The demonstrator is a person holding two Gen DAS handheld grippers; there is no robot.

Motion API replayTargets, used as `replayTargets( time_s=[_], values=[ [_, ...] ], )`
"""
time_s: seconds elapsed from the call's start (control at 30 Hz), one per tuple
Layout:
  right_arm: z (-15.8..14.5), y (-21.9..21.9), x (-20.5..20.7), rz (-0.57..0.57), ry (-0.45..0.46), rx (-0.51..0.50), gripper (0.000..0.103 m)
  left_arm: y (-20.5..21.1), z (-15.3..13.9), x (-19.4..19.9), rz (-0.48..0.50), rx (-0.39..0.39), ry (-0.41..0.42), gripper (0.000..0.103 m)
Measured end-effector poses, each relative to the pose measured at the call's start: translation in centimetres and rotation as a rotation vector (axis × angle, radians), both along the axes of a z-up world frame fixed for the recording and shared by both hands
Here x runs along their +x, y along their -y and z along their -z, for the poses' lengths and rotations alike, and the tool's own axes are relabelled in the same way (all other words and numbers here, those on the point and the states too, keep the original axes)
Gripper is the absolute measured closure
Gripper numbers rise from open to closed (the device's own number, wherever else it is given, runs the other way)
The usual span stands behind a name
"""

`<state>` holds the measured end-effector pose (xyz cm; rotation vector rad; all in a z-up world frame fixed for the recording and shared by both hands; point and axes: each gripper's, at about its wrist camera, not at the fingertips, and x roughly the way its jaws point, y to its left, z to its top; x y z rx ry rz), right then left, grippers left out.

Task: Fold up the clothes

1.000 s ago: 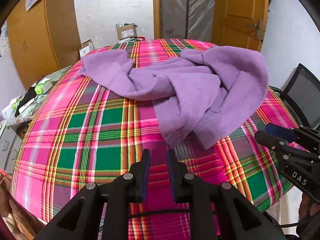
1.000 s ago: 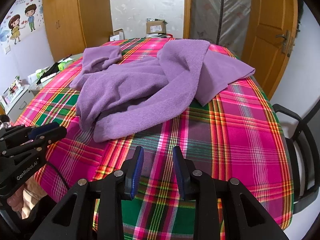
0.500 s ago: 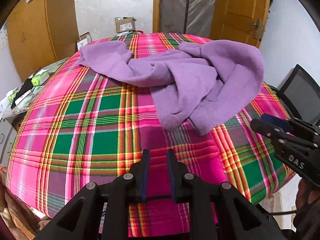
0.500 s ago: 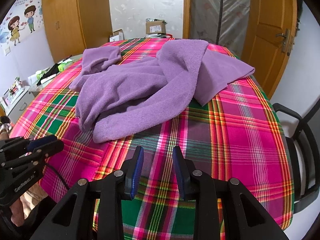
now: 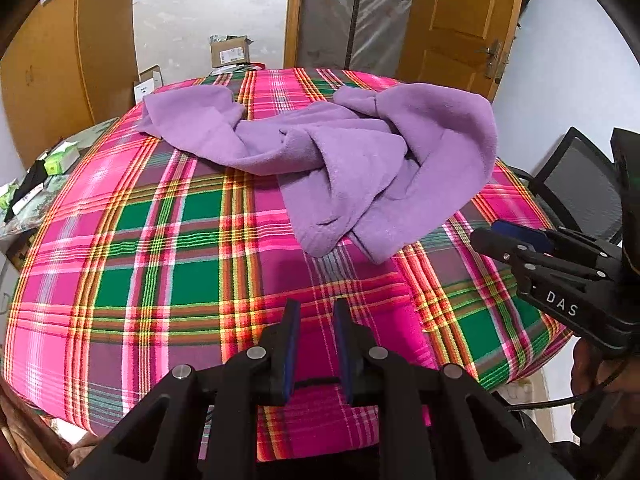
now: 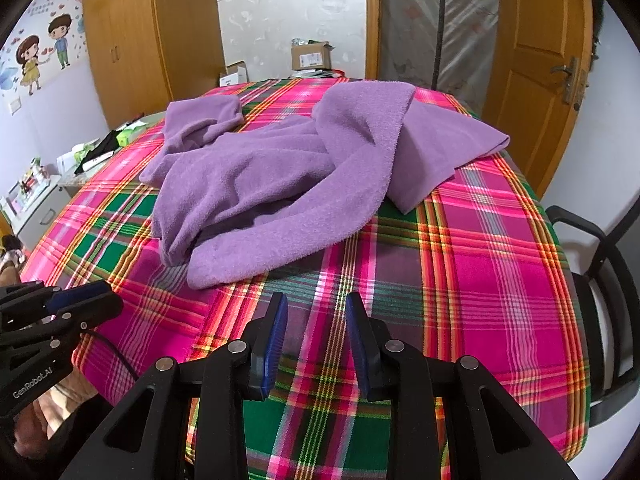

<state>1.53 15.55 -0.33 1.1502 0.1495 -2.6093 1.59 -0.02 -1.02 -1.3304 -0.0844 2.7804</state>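
A crumpled purple fleece garment [image 5: 352,160] [image 6: 280,188] lies in a heap on the far half of a table covered with a pink, green and orange plaid cloth [image 5: 180,264] [image 6: 480,264]. My left gripper [image 5: 316,312] hovers over the near edge of the cloth, short of the garment, its blue pads apart with nothing between them. My right gripper [image 6: 316,304] hangs just short of the garment's nearest hem, open and empty. Each gripper shows at the side of the other's view: the right gripper [image 5: 504,236], the left gripper [image 6: 84,300].
A black mesh chair [image 5: 580,184] [image 6: 600,320] stands at the table's right side. A low side table with small boxes [image 6: 100,152] is on the left. Cardboard boxes [image 6: 312,56], a wardrobe [image 6: 128,40] and a wooden door [image 6: 544,60] stand behind.
The left gripper's view has pulled back and tilted a little, so the garment sits lower and farther in it. In the right wrist view the left gripper has sunk slightly. The garment has not moved.
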Motion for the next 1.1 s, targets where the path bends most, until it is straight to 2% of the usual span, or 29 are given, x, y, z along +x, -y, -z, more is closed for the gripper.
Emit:
replayTargets(
  time_s=[0.27,0.6,0.77,0.93,1.1],
  values=[
    [0.0,0.1,-0.3,-0.006,0.003,-0.010,0.072,0.6,-0.3,-0.7,-0.045,-0.034,-0.026,0.086],
    [-0.3,0.5,-1.4,-0.024,0.011,-0.049,0.072,2.1,-0.9,-3.2,-0.085,-0.002,-0.046,0.086],
    [-0.2,0.8,-2.0,-0.039,0.024,-0.077,0.072,1.5,-1.1,-4.1,-0.045,0.033,-0.049,0.086],
    [0.2,0.7,-2.8,-0.041,0.050,-0.116,0.072,0.8,-1.4,-4.7,0.057,0.121,-0.061,0.086],
    [0.3,0.5,-3.3,-0.050,0.072,-0.175,0.072,0.0,-1.5,-5.5,0.111,0.130,-0.071,0.082]
  ],
)
